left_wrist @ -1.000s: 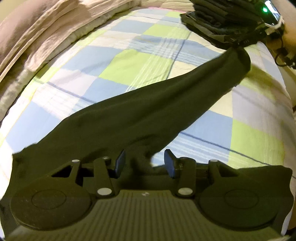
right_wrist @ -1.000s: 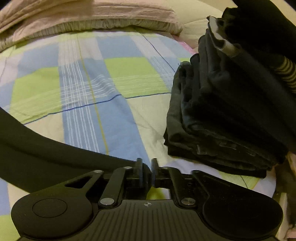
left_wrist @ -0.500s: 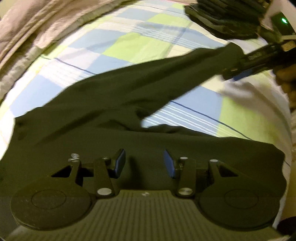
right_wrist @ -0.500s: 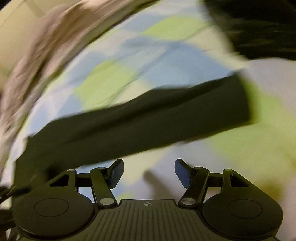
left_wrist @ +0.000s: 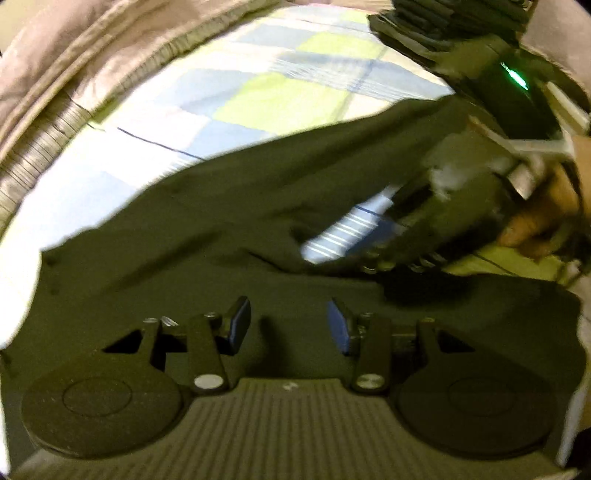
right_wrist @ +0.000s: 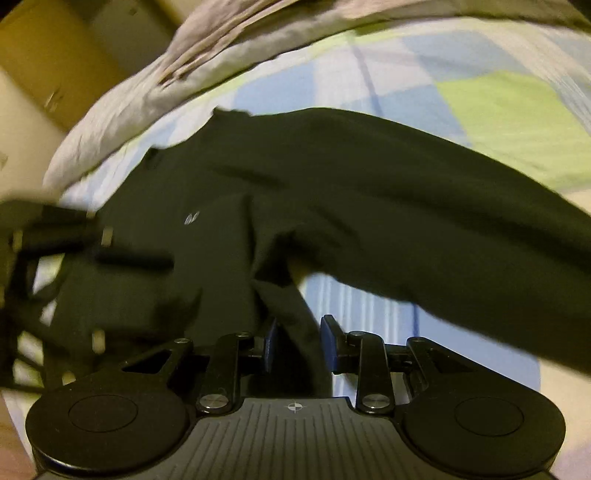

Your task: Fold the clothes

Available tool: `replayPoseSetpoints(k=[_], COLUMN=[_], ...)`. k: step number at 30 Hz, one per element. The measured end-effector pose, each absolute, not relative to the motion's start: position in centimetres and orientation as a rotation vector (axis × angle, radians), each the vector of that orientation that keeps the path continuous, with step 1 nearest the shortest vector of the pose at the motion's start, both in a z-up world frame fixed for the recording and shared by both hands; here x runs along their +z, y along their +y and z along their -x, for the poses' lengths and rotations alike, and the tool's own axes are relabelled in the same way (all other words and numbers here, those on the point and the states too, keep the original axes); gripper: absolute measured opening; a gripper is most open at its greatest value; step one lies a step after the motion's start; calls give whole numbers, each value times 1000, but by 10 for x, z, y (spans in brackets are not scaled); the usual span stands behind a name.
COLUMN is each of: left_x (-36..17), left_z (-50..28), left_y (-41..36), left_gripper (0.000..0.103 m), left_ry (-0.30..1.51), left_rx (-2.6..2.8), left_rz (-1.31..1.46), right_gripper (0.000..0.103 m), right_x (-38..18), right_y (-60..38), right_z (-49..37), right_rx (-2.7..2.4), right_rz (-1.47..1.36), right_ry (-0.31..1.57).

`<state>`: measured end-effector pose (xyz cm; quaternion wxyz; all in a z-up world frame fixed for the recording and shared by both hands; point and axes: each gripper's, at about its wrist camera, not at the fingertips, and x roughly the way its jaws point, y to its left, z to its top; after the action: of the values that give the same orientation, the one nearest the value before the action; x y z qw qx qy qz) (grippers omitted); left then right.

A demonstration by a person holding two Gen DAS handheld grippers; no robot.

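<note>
Dark sweatshirt (right_wrist: pixel 332 192) lies spread on the checked bed (left_wrist: pixel 280 99), 1 sleeve angled out. Left gripper (left_wrist: pixel 288 325) jaws apart above the body. Right gripper (right_wrist: pixel 295 343) jaws apart, straddling a fabric fold. Soft, limp, light; best pinched at cuff or hem.

In the left wrist view the right tool (left_wrist: pixel 436 221) is smeared by motion, so how its jaws stand cannot be read there; the hand (left_wrist: pixel 543 218) behind it is a blur cut by the right edge. The stack of folded clothes (left_wrist: pixel 443 26) is clipped by the top edge. The dark garment (left_wrist: pixel 258 206) hides the bed sheet (left_wrist: pixel 266 99) beneath it and runs under the left tool (left_wrist: pixel 288 326). In the right wrist view the left tool (right_wrist: pixel 55 251) is a dark streak at the left edge, its jaws unreadable. The small pale logo (right_wrist: pixel 191 218) is too small to read. The garment's sleeve is cut by the right edge.
</note>
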<state>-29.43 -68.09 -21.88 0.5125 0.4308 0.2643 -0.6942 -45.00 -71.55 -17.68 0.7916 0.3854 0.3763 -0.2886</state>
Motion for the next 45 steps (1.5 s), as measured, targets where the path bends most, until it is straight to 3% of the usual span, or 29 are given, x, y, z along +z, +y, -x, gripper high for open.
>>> replayPoseSetpoints(k=[1,13,17,19,21,28,32,41,42,43,44,45], left_x=[-218,-226,-241,-248,-254,-261,-262,-261,-260,-259,-259,-259], left_z=[289,274,281,283,285,276,266,246,245,244,242,241], left_y=[-687,-736,-738,-740,-742,-739,-737,-757,-755,-752,-746,-740], left_gripper=[41,42,42,42,42,42,42,42,42,42,42,42], left_ry=[623,609,621,636,650,713,734,740,740,742,743,744], left_rx=[-1664,-1686,-1715,-1711,-1704,-1657,-1628,-1595,-1597,-1601,-1604,-1605], left_rz=[-1033,-1030,-1060,-1055,-1044,-962,-931,-865,-870,-881,-896,-909], right_gripper=[0,1,2,15,64,64,0,0,6,19,43,56], right_x=[-178,-164,-144,-139,-138,-181,-193,-184,-181,-179,-176,-173], right_y=[-716,-696,-724,-751,-781,-859,-870,-893,-886,-879,-872,-865], right_z=[447,524,539,541,538,468,445,444,451,457,464,474], right_rx=[-616,-763,-845,-866,-869,-652,-524,-664,-691,-718,-746,-776], right_rz=[-816,-1007,-895,-822,-754,-574,-480,-338,-336,-334,-332,-349], right_ry=[827,763,778,787,794,943,1068,1053,1038,1023,1008,989])
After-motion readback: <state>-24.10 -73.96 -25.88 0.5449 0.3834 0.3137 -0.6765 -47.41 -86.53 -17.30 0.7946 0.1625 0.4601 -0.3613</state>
